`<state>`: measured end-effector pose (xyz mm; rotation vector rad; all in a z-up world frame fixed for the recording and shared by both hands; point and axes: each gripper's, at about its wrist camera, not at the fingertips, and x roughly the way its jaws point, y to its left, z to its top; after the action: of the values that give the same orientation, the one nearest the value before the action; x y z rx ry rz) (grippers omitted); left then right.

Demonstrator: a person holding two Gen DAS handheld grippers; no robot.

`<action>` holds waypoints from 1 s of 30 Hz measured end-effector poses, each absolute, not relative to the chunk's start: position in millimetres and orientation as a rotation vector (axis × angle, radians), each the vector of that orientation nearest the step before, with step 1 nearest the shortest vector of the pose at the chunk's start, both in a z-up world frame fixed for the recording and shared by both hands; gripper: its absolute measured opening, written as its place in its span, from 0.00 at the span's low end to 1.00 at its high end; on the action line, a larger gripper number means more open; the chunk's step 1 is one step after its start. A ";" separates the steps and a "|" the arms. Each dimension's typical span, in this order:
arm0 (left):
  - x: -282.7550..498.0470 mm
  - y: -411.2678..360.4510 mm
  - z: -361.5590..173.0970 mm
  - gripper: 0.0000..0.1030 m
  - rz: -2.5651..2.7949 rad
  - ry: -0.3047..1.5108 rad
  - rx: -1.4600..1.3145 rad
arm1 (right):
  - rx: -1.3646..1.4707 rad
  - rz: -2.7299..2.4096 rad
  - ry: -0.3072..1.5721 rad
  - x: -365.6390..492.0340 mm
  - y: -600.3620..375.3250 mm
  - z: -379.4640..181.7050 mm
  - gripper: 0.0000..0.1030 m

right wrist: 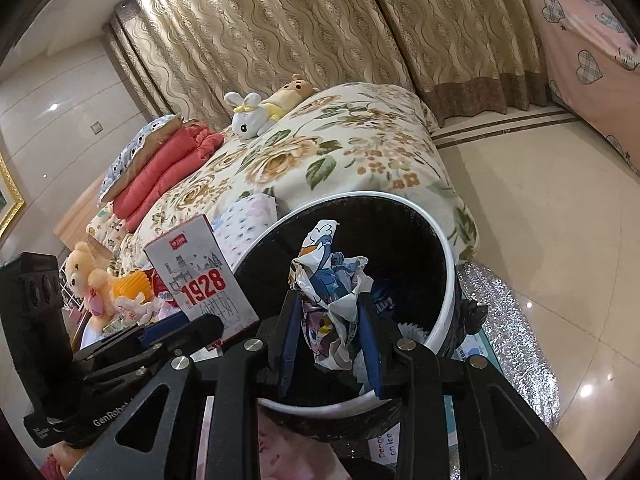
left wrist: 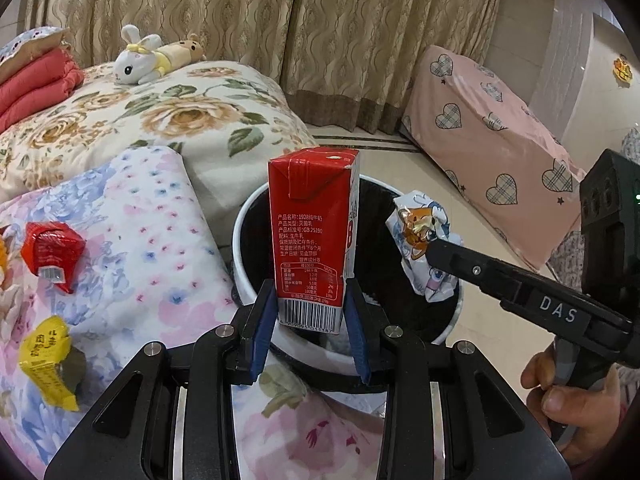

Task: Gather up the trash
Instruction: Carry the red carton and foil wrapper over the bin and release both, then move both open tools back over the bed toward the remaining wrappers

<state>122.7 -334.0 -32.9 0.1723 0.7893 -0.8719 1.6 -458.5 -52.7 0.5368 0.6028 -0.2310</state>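
A red milk carton (left wrist: 310,232) stands upright between the blue pads of my left gripper (left wrist: 310,294), which is shut on its lower end. It hangs over the near rim of a white trash bin (left wrist: 240,236) with a black inside. My right gripper (left wrist: 431,249) reaches in from the right, shut on a crumpled cartoon wrapper (left wrist: 424,232) above the bin's right side. In the right wrist view the wrapper (right wrist: 332,280) sits between the pads of the right gripper (right wrist: 330,304) over the bin (right wrist: 448,264). The carton (right wrist: 200,276) and the left gripper (right wrist: 192,328) show at the left.
A red wrapper (left wrist: 52,252) and a yellow wrapper (left wrist: 48,360) lie on the flowered quilt (left wrist: 140,240) at the left. A plush rabbit (left wrist: 136,60) rests on the bed behind. A pink heart-print cover (left wrist: 488,140) stands right. A hand (left wrist: 568,396) holds the right gripper.
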 end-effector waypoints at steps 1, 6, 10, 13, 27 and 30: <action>123.6 -334.8 -34.2 0.31 -0.873 0.795 0.171 | 0.537 -0.232 0.604 2.0 -458.9 -53.1 0.30; 125.9 -337.4 -38.5 0.31 -0.878 0.808 0.176 | 0.537 -0.234 0.612 4.9 -460.5 -54.7 0.30; 127.3 -338.4 -40.1 0.31 -0.883 0.817 0.173 | 0.539 -0.234 0.621 6.7 -461.6 -57.0 0.30; 129.0 -339.0 -41.4 0.32 -0.886 0.832 0.161 | 0.539 -0.234 0.627 8.8 -461.1 -58.4 0.32; 128.5 -295.0 -40.3 0.63 -0.821 0.838 0.085 | 0.551 -0.248 0.609 6.4 -452.8 -56.8 0.75; 128.5 -278.0 -42.0 0.64 -0.796 0.840 0.062 | 0.543 -0.238 0.609 6.9 -444.4 -56.5 0.78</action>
<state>128.5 -278.0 -42.0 0.0616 0.8401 -0.7964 6.9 -444.4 -56.5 0.5427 0.6087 -0.2383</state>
